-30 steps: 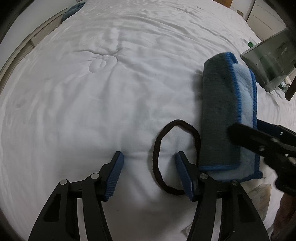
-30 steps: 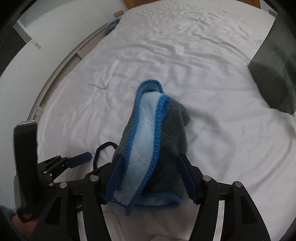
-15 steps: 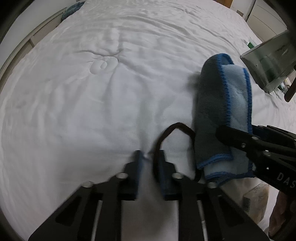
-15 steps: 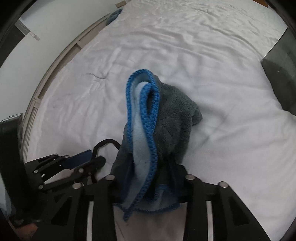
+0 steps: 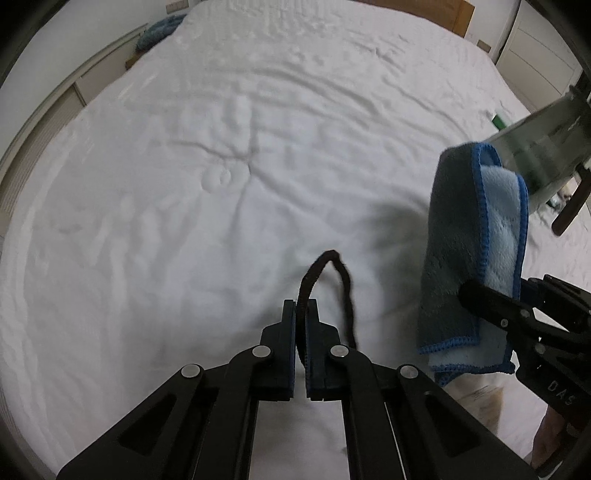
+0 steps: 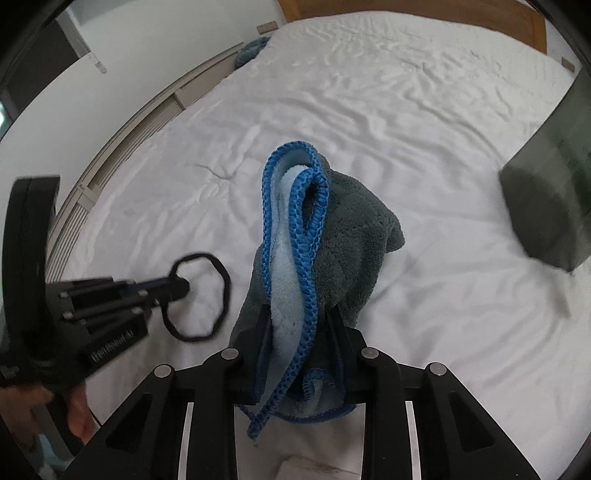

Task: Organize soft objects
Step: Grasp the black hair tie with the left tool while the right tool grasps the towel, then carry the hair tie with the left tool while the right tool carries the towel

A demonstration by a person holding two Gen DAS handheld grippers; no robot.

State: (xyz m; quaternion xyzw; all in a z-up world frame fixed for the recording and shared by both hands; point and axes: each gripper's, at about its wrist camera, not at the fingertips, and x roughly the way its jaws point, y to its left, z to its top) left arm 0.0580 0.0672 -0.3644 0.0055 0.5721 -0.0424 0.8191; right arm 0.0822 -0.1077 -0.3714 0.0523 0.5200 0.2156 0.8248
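A thin black elastic headband (image 5: 341, 280) hangs as a loop from my left gripper (image 5: 301, 308), which is shut on it above the white bed (image 5: 184, 184). It also shows in the right wrist view (image 6: 218, 291), held by the left gripper (image 6: 177, 286). My right gripper (image 6: 299, 321) is shut on a folded grey and light blue towel with blue stitched edges (image 6: 332, 251), lifted off the bed. The towel (image 5: 476, 251) and the right gripper (image 5: 491, 299) show at the right of the left wrist view.
A dark translucent box (image 6: 550, 199) stands on the bed at the right; it also shows in the left wrist view (image 5: 535, 147). A blue cloth (image 5: 159, 31) lies at the far left bed edge. A slatted panel (image 6: 122, 147) runs along the left side.
My left gripper closed on the headband and lifted it. My right gripper closed on the towel and raised it off the bed, moving right.
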